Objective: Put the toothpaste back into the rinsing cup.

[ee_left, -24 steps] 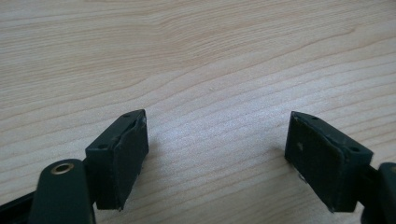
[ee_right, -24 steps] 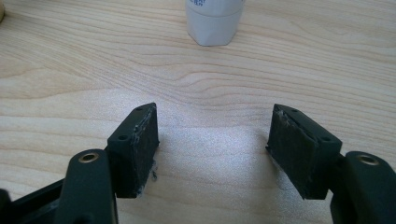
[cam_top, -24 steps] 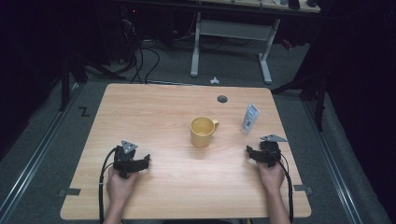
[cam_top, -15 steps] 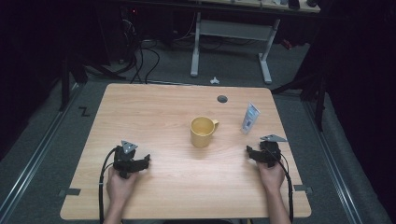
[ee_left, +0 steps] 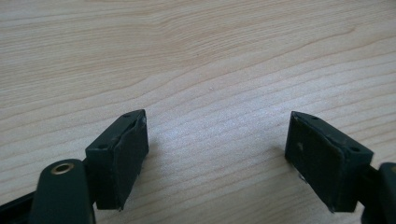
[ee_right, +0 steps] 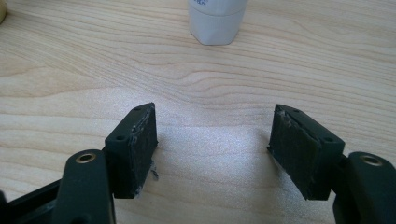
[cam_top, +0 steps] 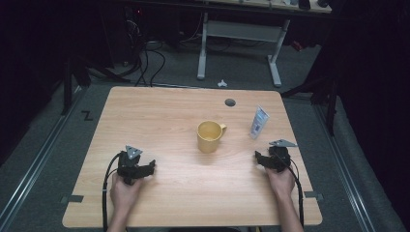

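While resting near the counter's front corners, left gripper and right gripper both gape, empty; mug mid-counter.

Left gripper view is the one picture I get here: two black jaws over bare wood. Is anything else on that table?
Observer: Yes. A yellow mug stands near the middle of the wooden table, its handle turned toward the far right.
Operator: Anything beside it?
Observer: A small white tube stands upright to the mug's right, apart from it.
Operator: Is there a second gripper?
Observer: Yes, the right gripper rests near the table's right edge, with its jaws apart and nothing between them. The left gripper sits opposite it, also open.
Operator: What does that second one face?
Observer: The white tube's base, straight ahead of its jaws in the right gripper view.
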Demonstrator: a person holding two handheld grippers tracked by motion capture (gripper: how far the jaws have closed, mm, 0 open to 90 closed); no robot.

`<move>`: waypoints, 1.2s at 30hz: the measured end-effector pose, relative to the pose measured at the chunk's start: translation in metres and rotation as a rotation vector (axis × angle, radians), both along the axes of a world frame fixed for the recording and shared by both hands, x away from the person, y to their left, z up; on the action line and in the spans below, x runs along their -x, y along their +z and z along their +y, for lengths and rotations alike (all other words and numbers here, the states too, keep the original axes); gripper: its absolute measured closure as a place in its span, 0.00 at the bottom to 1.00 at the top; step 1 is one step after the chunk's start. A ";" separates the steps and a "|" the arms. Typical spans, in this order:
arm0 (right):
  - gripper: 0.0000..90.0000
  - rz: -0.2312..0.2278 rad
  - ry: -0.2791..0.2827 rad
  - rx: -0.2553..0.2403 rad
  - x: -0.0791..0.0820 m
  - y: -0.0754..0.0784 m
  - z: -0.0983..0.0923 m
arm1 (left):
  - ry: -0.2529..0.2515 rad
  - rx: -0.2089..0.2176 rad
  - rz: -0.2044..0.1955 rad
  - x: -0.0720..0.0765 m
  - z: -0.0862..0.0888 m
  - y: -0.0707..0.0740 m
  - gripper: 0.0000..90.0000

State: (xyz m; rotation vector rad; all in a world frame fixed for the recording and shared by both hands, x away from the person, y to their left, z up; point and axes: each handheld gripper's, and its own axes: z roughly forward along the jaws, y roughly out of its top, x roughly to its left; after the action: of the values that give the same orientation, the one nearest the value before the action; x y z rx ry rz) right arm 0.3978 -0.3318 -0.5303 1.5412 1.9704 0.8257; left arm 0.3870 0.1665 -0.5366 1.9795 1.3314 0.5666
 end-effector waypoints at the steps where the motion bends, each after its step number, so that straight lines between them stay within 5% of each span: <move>1: 0.36 -0.001 0.002 0.000 0.000 0.000 0.000 | 0.000 0.000 0.000 0.000 0.000 0.000 0.24; 18: 0.39 0.025 0.009 -0.022 0.004 0.003 0.000 | 0.000 0.000 0.000 0.000 0.000 0.000 0.24; 36: 0.45 -0.025 0.059 -0.061 0.017 0.017 0.007 | 0.000 0.000 0.000 0.000 0.000 0.000 0.24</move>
State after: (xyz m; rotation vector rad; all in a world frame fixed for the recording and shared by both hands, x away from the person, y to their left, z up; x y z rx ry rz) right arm 0.3813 -0.3243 -0.5128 1.5057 1.9985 0.9332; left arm 0.3871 0.1666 -0.5366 1.9796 1.3311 0.5658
